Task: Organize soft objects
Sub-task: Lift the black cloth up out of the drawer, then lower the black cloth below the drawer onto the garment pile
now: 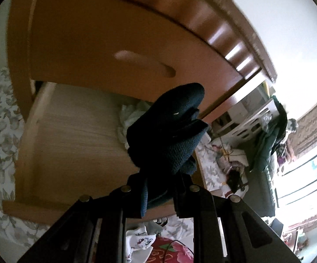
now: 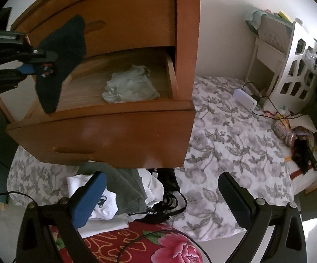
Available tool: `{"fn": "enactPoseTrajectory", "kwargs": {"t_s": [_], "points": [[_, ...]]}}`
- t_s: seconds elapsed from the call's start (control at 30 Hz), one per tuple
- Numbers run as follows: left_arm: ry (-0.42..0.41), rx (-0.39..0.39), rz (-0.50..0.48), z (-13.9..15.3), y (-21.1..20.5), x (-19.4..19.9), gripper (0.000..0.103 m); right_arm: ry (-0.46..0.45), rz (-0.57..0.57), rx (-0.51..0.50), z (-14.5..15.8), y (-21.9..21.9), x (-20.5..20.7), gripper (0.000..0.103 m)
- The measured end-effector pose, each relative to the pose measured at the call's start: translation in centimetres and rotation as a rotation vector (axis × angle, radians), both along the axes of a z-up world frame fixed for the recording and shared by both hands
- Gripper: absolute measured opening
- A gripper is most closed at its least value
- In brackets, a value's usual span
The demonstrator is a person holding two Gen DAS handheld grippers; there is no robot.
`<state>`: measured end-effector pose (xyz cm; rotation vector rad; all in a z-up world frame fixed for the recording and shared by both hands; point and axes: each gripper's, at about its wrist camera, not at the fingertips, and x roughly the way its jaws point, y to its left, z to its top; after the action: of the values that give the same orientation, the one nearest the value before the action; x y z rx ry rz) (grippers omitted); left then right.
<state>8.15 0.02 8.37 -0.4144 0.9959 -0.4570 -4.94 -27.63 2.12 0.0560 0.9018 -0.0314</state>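
Right wrist – dark cloth [image 2: 57,65] overhangs open drawer [image 2: 106,120] edge.

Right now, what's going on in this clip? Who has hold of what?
A person with handheld tongs is putting soft items away. The left tongs are shut on a dark navy sock, held up over the open wooden drawer of a bedside cabinet. A pale, crumpled cloth already lies inside the drawer. The right tongs are open and empty, above a pile of white and grey clothes on the floral bedspread.
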Motion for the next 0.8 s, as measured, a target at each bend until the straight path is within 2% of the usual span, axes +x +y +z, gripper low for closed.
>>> {"fn": "enactPoseTrajectory", "kwargs": {"t_s": [0.17,0.37,0.8], "points": [[-0.020,-0.018,0.026,0.3,1.4,-1.8,0.019,-0.012,0.009,-0.006,0.5,0.5,-0.4,0.103],[-0.034,-0.030,0.043,0.3,1.1,-3.9,0.019,-0.024,0.020,-0.013,1.1,1.1,-0.9,0.103],[-0.070,-0.041,0.040,1.7,2.0,-6.8,0.019,-0.058,0.053,-0.028,2.3,2.6,-2.2,0.103]]}}
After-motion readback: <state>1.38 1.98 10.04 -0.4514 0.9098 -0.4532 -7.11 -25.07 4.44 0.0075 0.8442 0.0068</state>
